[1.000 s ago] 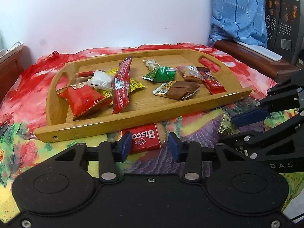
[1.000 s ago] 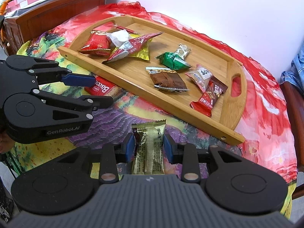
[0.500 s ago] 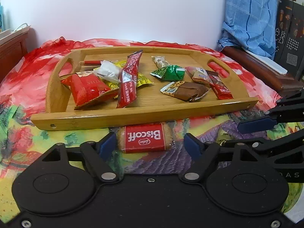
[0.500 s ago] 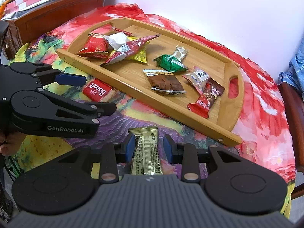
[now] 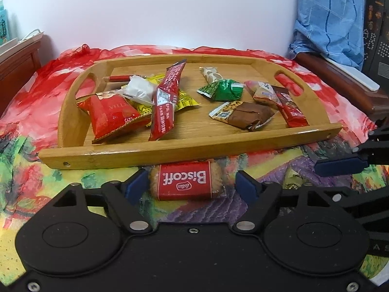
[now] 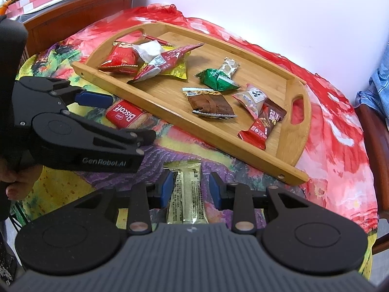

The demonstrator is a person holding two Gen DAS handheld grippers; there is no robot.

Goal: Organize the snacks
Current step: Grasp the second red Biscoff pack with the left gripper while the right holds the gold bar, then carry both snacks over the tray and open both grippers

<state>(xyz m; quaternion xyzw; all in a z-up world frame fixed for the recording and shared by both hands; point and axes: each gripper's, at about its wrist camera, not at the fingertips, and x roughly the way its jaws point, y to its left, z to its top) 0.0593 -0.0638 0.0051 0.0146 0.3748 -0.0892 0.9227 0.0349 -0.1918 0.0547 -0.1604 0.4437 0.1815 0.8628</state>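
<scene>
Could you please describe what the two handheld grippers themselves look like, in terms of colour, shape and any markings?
Both are matte black, with two round discs at the base and angular linkage arms fixed by silver pivot screws. The left gripper and right gripper each carry blue pads on their fingertips. The left one's side reads "GenRobot.AI" in pale lettering. The right one's body has a ribbed grey top. No cables are visible.

A flowered cloth [image 5: 36, 102] covers the table — blue checked fabric [image 5: 325, 19] hangs over dark wood furniture [image 5: 340, 82].
</scene>
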